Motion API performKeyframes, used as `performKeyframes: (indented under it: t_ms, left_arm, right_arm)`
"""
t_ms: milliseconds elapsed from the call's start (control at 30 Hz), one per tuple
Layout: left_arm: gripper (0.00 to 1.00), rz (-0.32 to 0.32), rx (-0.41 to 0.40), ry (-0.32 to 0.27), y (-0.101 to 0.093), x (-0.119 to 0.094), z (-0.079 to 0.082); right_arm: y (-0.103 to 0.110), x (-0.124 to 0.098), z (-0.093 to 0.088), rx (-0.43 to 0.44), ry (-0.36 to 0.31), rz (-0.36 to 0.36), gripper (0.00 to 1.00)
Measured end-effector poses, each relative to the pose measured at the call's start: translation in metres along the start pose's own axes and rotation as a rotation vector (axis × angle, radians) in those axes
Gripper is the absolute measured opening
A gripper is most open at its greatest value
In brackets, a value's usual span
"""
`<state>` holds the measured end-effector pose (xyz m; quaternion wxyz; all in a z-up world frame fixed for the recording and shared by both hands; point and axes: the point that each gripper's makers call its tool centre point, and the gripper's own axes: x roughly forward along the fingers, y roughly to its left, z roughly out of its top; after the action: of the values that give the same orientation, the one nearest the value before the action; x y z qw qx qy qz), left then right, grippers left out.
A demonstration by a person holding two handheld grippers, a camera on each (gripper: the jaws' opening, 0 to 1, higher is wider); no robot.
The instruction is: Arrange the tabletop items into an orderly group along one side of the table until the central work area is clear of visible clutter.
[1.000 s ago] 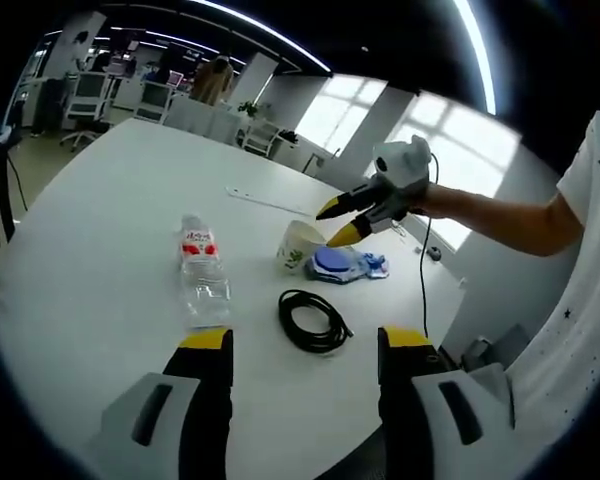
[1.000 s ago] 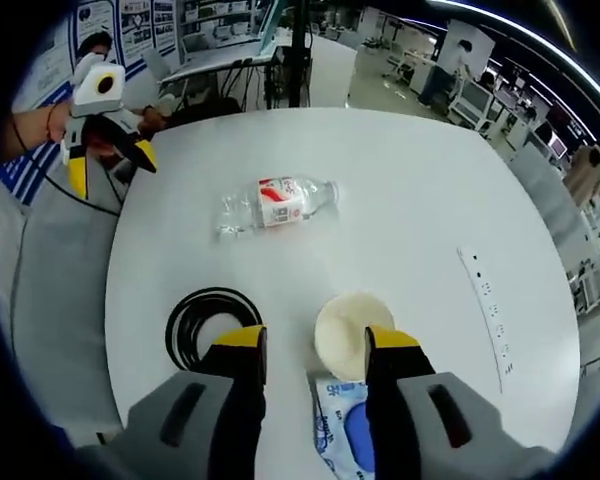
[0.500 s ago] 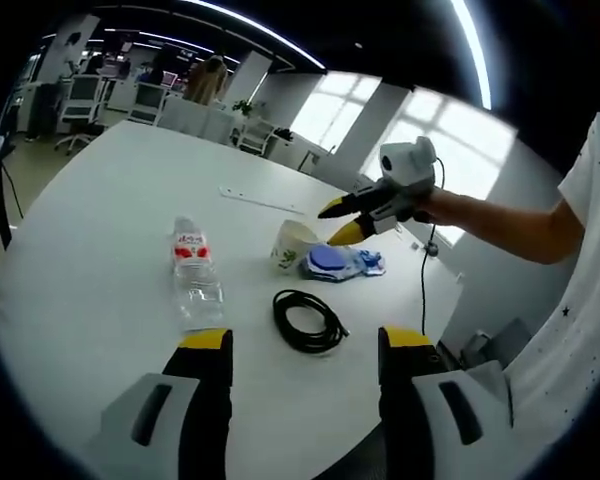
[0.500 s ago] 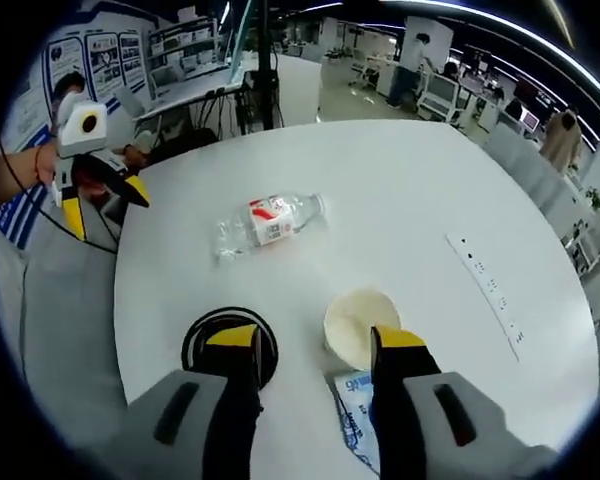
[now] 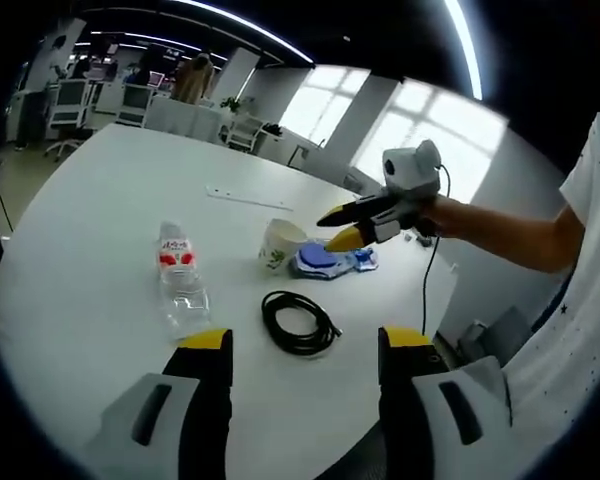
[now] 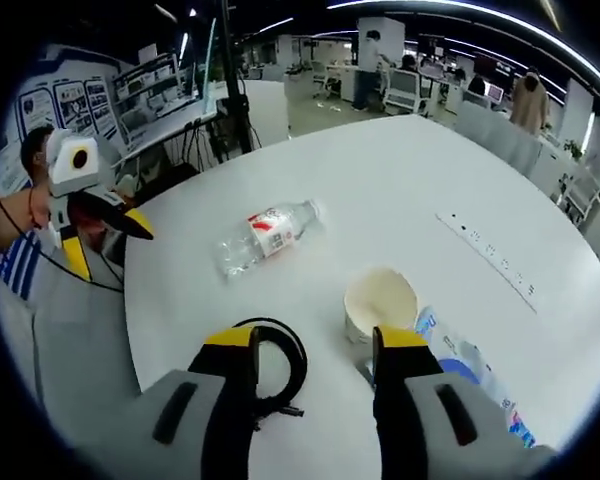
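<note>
On the round white table (image 5: 90, 200) lie a clear water bottle (image 5: 178, 282) with a red label, a coil of black cable (image 5: 298, 322), an upright paper cup (image 5: 280, 243) and a blue packet (image 5: 330, 260). My left gripper (image 5: 305, 340) is open, low over the near table edge, just short of the cable. My right gripper (image 5: 331, 228) hangs open above the packet, right of the cup. In the right gripper view its jaws (image 6: 315, 340) stand apart, with the cup (image 6: 380, 300), cable (image 6: 275, 365), bottle (image 6: 265, 235) and packet (image 6: 465, 365) around them. The left gripper (image 6: 105, 245) sits open at the left.
A flat white power strip (image 5: 245, 198) lies farther back on the table, also seen as the strip (image 6: 485, 255) to the right. A person's arm (image 5: 510, 225) reaches in from the right. Office desks and chairs stand beyond the table.
Both views have shifted with the hands. The right gripper has drawn back a little from the cup, which no longer sits between its jaws. The table items have not moved.
</note>
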<state>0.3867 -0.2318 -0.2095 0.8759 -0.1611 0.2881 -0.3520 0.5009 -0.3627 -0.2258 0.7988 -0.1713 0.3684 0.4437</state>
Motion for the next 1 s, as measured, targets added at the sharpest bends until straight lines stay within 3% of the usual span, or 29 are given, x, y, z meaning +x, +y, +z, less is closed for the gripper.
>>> performKeyframes:
  t_ms: [533, 1000]
  left_arm:
    - [0.59, -0.050, 0.062, 0.060, -0.010, 0.021, 0.007]
    - [0.59, -0.091, 0.109, 0.136, -0.013, 0.053, 0.006]
  right_arm:
    - [0.009, -0.002, -0.032, 0.115, 0.004, -0.056, 0.46]
    - [0.018, 0.005, -0.067, 0.208, 0.021, -0.060, 0.44]
